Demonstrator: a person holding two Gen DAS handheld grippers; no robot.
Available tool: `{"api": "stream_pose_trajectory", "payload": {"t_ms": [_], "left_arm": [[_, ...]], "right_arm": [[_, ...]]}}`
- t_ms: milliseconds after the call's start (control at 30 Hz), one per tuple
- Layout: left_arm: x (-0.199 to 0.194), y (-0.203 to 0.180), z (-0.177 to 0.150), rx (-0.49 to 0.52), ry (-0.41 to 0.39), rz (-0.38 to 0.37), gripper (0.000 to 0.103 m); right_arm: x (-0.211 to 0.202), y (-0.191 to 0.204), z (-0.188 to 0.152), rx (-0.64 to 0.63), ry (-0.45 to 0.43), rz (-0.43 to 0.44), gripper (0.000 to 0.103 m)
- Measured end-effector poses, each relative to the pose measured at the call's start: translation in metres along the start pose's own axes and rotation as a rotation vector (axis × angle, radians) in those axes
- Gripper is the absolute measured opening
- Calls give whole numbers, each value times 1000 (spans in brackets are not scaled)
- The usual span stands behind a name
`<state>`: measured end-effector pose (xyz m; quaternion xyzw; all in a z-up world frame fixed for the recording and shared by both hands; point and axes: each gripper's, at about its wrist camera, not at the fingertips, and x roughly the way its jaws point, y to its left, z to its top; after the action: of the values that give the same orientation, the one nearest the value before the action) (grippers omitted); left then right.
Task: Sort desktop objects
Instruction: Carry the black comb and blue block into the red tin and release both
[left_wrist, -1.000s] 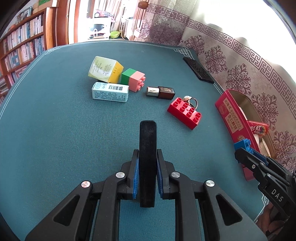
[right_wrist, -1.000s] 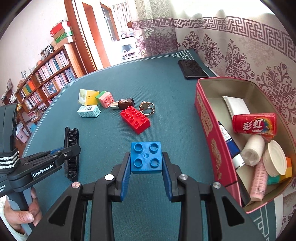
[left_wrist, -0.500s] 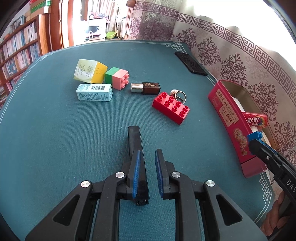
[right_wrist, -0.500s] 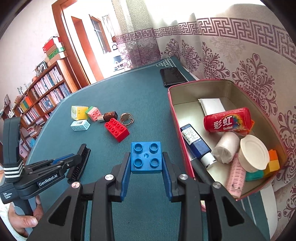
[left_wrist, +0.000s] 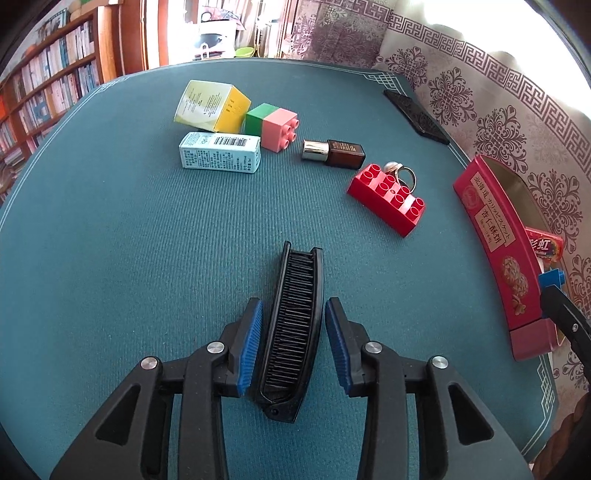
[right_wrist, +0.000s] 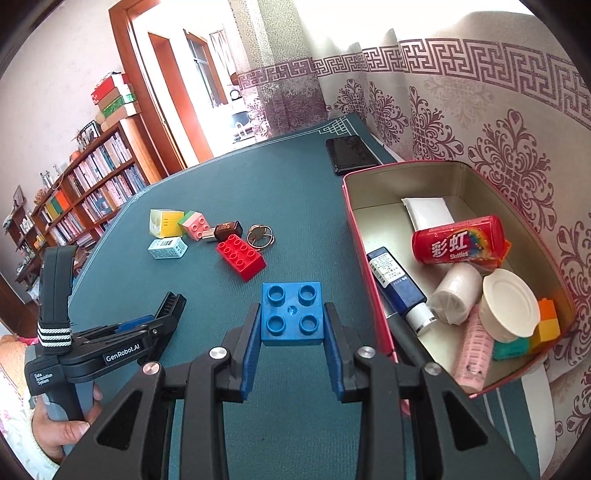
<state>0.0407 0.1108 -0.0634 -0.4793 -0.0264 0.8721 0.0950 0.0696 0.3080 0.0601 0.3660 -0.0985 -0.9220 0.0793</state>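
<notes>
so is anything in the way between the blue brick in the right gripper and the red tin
Nothing visible. The right gripper holds the blue brick just beside the red tin, with only bare mat between them. The tin is open on top, with free floor at its far end. The red brick lies farther back, off that path.

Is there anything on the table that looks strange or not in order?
Yes: a metal ring lies half on the red brick, not flat on the mat. The yellow box sits tilted.
</notes>
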Motion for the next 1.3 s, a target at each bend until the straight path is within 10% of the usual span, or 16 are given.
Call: {"api": "stream_pose_trajectory", "payload": {"t_ms": [700, 1300], "left_arm": [[-32, -28, 4, 112, -93, -22, 29], [-74, -148, 30, 292, -160, -252, 29]], "right_arm": [[-9, -15, 6, 27, -35, -30, 35], [-35, -84, 16, 117, -102, -132, 35]]}}
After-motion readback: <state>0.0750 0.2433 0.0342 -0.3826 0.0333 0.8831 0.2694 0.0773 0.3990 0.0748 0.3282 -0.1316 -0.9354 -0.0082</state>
